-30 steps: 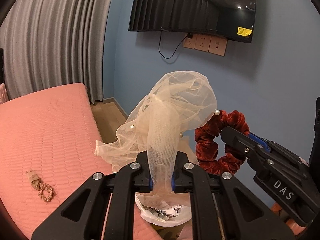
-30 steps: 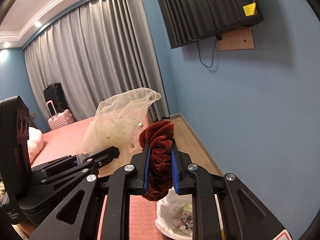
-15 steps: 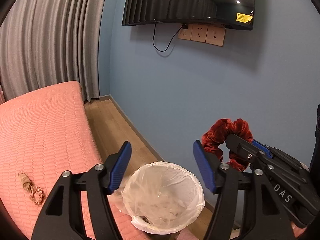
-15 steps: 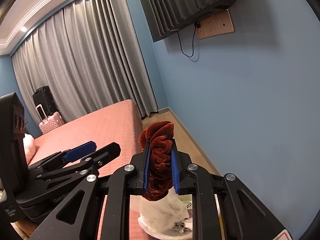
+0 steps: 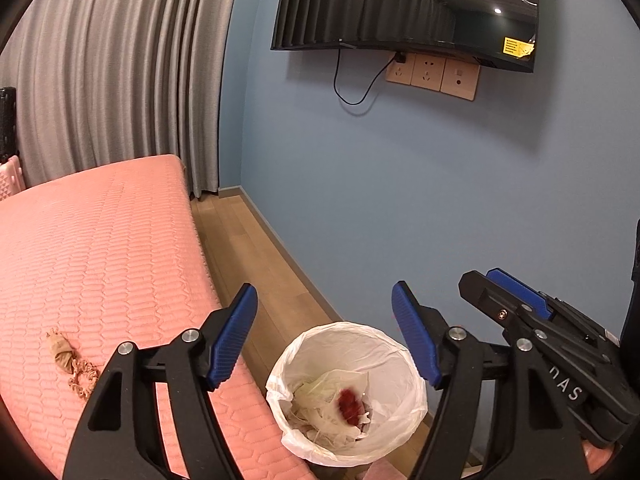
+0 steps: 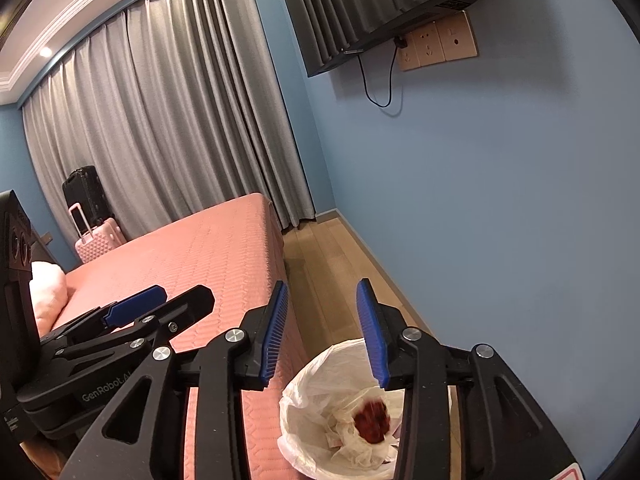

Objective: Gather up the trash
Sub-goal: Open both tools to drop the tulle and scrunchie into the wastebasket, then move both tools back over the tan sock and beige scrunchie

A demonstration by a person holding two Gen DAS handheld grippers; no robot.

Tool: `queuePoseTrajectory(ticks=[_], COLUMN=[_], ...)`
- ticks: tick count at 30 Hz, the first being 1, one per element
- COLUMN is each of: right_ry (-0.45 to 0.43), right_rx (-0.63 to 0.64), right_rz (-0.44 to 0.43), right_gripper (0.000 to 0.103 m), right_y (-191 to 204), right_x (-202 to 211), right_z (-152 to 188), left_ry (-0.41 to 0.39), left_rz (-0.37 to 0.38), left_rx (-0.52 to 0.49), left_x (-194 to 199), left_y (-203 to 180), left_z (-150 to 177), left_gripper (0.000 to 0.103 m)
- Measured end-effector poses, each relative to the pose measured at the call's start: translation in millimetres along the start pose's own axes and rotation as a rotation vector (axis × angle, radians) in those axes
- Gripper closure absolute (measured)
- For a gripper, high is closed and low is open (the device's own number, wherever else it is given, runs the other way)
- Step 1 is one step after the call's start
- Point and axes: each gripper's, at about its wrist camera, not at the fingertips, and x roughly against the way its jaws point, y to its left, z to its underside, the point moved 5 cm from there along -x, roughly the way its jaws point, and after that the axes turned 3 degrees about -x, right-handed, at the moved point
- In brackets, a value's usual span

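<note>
A bin lined with a white bag (image 5: 404, 356) (image 6: 304, 384) stands on the floor at the bed's corner, below both grippers. Inside lie the cream tulle (image 5: 320, 404) (image 6: 348, 444) and, on top of it, the dark red velvet scrunchie (image 5: 349, 405) (image 6: 374, 420), blurred as it lands. My left gripper (image 5: 325, 334) hangs open above the bin with nothing between its fingers. My right gripper (image 6: 323, 330) is over the bin too; its jaws are opening and nothing is between them. In the left wrist view the right gripper (image 5: 516, 300) shows at the right.
A pink quilted bed (image 5: 100, 260) (image 6: 208, 256) fills the left. On it lie a small brown wrapper and a beige scrunchie (image 5: 70, 364). A blue wall with a TV (image 5: 404, 4) and sockets is close ahead. Wooden floor (image 5: 248, 256) runs between bed and wall. Suitcases (image 6: 92, 216) stand by grey curtains.
My left gripper opened and the tulle fell into the bin. Then my right gripper let go of the red scrunchie, which dropped onto the tulle in the bin.
</note>
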Motion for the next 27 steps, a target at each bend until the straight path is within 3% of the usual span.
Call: queuePoseTrajectory(ticks=[13,27], right_ry=[0.029,0.089], right_rx=[0.049,0.119], right_rz=[-0.049,-0.119], right_gripper=[0.067,0.066], right_y=[33.4,100.2], right_x=[2.5,-3.4], right_z=[10.6,39.9], left_ry=[-0.011,-0.018], left_rz=[-0.041,-0.147], left_rx=[0.053,0.144], left_x=[17.9,43.1], left_y=[28.5,95.3], left_z=[6.4,24.5], left_gripper=[0.036,0.036])
